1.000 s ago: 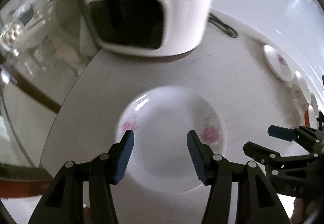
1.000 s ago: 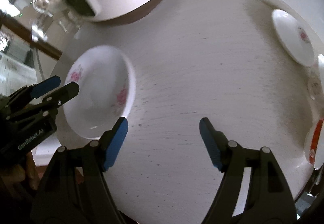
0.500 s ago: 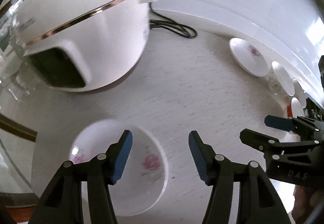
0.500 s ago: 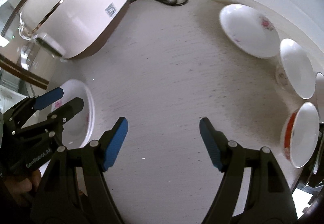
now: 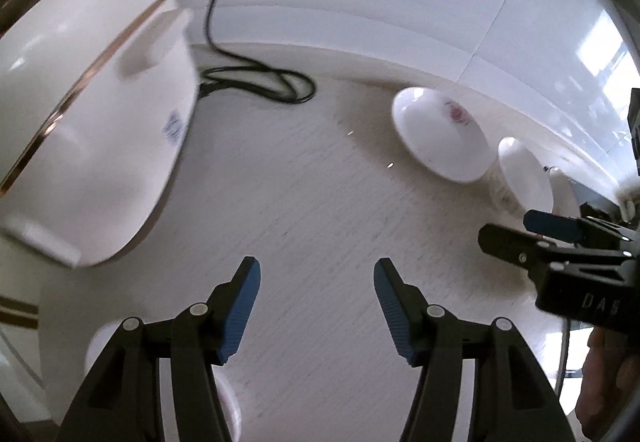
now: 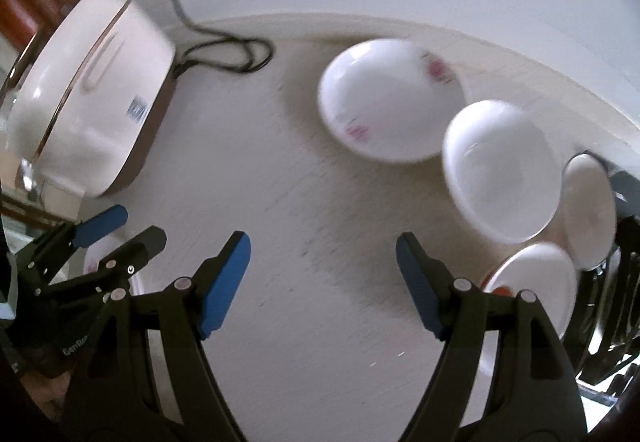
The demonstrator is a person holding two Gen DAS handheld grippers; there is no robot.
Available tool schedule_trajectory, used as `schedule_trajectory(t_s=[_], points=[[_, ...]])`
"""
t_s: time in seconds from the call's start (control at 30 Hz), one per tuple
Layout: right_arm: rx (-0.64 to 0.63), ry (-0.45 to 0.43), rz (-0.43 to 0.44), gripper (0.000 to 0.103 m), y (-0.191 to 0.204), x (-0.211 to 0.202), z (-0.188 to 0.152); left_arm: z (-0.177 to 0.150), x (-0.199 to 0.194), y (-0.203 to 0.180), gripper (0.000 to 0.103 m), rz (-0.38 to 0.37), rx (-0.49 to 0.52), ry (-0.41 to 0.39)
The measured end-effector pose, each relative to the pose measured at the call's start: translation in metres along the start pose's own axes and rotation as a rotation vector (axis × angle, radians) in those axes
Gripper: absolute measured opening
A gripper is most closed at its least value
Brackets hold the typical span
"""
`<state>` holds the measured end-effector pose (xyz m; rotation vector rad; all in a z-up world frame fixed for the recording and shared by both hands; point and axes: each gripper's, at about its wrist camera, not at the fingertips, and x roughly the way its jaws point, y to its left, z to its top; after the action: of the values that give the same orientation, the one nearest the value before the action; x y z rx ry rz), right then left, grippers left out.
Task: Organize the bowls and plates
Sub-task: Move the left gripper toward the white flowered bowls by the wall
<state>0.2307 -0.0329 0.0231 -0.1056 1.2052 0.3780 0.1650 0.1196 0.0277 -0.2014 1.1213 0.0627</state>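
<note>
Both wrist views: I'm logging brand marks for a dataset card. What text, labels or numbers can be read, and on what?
"DAS": white letters on the body of the right gripper, seen in the left wrist view; anything after them is cut off.
"GenRo...": partial white lettering on the body of the left gripper, seen in the right wrist view; the rest is hidden.
Blue printed label on the side of the white cooker: too blurred to read.

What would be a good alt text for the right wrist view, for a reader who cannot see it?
The open right hand-held gripper hovers empty over a pale countertop, pointing toward a cluster of white dishes: a floral plate, a plain bowl and a red-rimmed bowl. A white cooker with a black cord stands at left, above the open left hand-held gripper.
</note>
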Motion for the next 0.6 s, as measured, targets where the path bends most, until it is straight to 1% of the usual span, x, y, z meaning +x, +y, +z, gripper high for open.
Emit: schedule_trajectory(t_s=[0.13, 0.33, 0.47, 0.6], points=[[0.041, -0.009, -0.034, 0.078, -0.024, -0.004, 0.023, 0.024, 0.018, -0.014, 0.06, -0.031, 0.004, 0.013], [0.104, -0.008, -0.069, 0.078, -0.064, -0.002, 0.07, 0.056, 0.042, -0.028, 0.06, -0.081, -0.023, 0.044], [0.141, 0.02, -0.084, 0.078, -0.091, 0.01, 0.093, 0.074, 0.062, -0.034, 0.06, -0.112, -0.056, 0.072], [0.143, 0.044, -0.103, 0.078, -0.106, 0.024, 0.11, 0.088, 0.081, -0.037, 0.06, -0.134, -0.085, 0.094]])
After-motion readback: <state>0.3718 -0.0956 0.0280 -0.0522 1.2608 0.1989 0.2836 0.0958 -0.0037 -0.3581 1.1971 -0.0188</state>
